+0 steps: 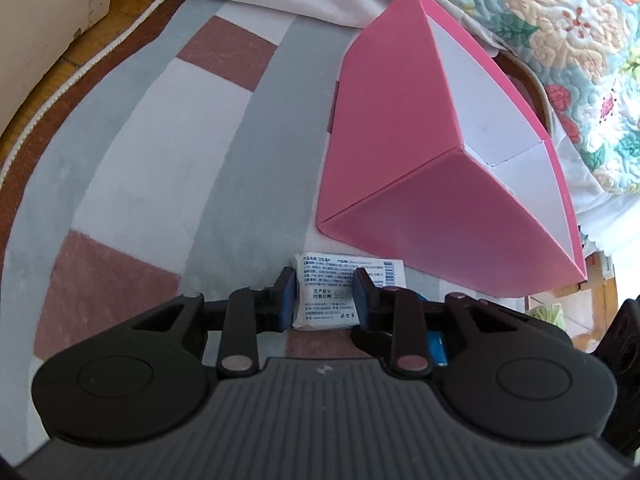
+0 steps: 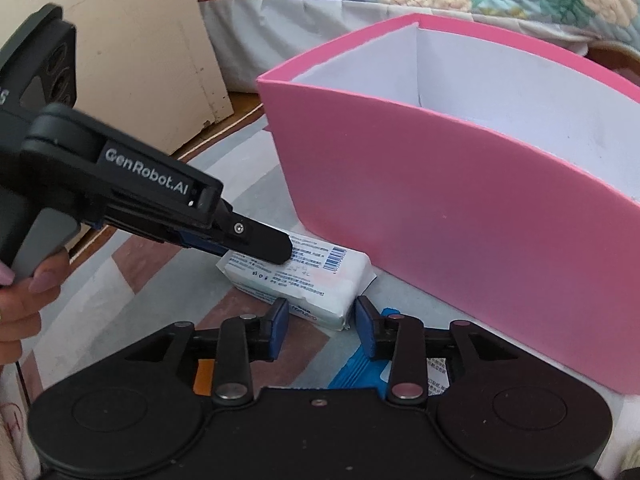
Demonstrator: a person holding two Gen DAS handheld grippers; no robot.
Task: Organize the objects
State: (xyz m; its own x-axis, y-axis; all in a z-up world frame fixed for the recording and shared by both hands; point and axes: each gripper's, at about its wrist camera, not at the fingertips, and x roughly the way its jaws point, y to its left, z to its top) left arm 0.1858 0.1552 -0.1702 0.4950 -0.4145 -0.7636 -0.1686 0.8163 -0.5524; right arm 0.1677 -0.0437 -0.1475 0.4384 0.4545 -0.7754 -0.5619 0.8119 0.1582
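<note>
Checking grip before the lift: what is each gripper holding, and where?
The left gripper pinches the white wipes packet across its near end; the right gripper is open, holding nothing.

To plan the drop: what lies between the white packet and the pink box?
Only bare rug; the white wipes packet lies just before the pink box, in the right wrist view.

Striped rug point(image 1: 160, 140), floral quilt point(image 1: 560, 40), beige cabinet point(image 2: 132, 48).

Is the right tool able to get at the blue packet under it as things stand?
Probably yes: the right tool stands open just above the blue packet, which lies uncovered on the rug beside the pink box, though the white pack crowds its front.
</note>
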